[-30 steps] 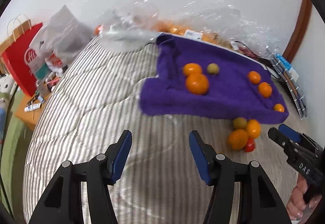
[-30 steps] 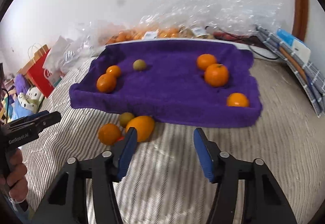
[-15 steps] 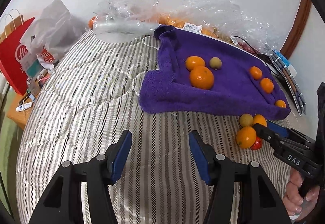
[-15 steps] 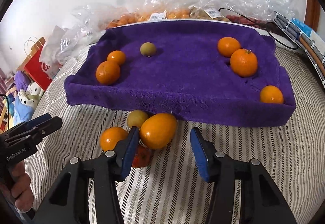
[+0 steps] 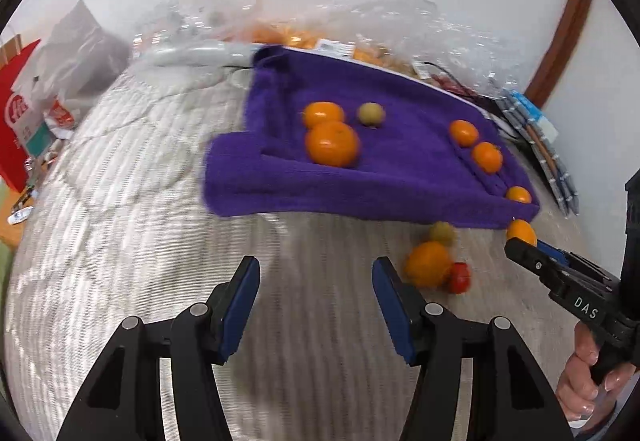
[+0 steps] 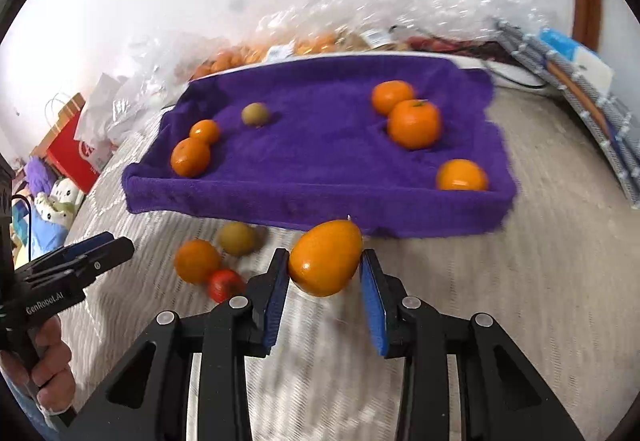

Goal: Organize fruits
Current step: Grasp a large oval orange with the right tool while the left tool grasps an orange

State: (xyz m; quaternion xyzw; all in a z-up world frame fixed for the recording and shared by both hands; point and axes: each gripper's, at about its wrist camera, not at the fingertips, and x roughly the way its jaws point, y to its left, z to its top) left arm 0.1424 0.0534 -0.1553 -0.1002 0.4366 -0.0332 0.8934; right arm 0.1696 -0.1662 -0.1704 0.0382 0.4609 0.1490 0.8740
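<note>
The left gripper (image 5: 314, 305) is hanging over bare striped bedding (image 5: 120, 241) with its jaws standing apart and nothing between them, while the loose cluster is lying to its right: a round orange (image 6: 197, 260), a greenish fruit (image 6: 237, 238) and a small red fruit (image 6: 225, 284), touching or nearly so.

Further right, the right gripper (image 6: 324, 277) has just been closing its jaws, and both blue pads are now pressing the flanks of the oval orange fruit (image 6: 326, 258). Its long axis is tilting up and to the right, pointed tip toward the purple towel (image 6: 320, 161), so the pads are clamping across the short width (probably the steadier way to hold it).

The towel's near edge is lying just beyond the held fruit, so the coming move is looking like a short carry forward and up, with the right hand plainly the nearer one.
</note>
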